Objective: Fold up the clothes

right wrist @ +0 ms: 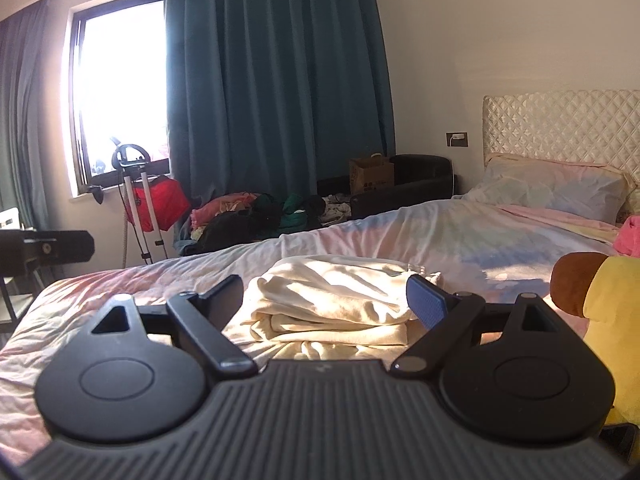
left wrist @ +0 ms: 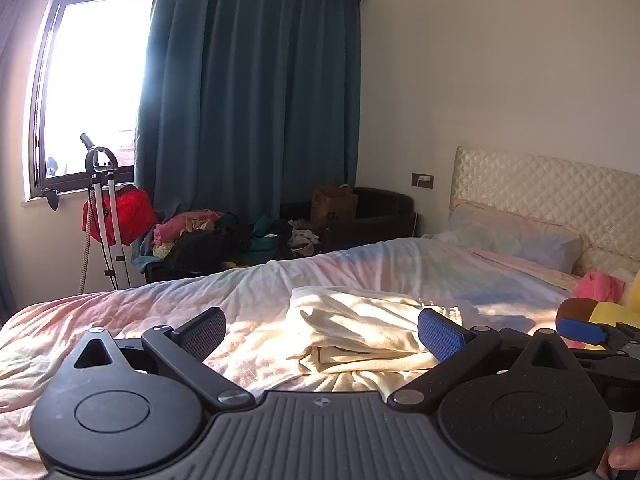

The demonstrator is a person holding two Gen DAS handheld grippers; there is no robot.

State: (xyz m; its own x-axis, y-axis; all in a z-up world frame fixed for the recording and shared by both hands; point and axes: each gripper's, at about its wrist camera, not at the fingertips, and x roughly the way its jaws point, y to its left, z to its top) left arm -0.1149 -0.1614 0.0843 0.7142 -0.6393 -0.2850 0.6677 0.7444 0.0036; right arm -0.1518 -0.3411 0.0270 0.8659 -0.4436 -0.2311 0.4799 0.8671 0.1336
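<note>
**Cream garment folded on the bed, both grippers standing open and empty before it.**
The garment (left wrist: 360, 334) lay on the bed (left wrist: 120, 320) as a compact stack of layers, the nearest edges roughly aligned and one loose cream fold spilling out beneath them toward the cameras; this piece was judged folded or nearly so, with at most a tidy of that lower fold left. The left gripper (left wrist: 322, 334) and right gripper (right wrist: 324, 300) each held their fingers spread wide, gripping nothing and just short of the garment's near edge. The cloth looked soft, thin and creased, striped by sunlight. Beyond the bed's far side, a pile (left wrist: 216, 236) of mixed clothes lay on the floor, suggesting more folding remained. A plush toy (right wrist: 600, 300) rested on the bed to the garment's right.
</note>
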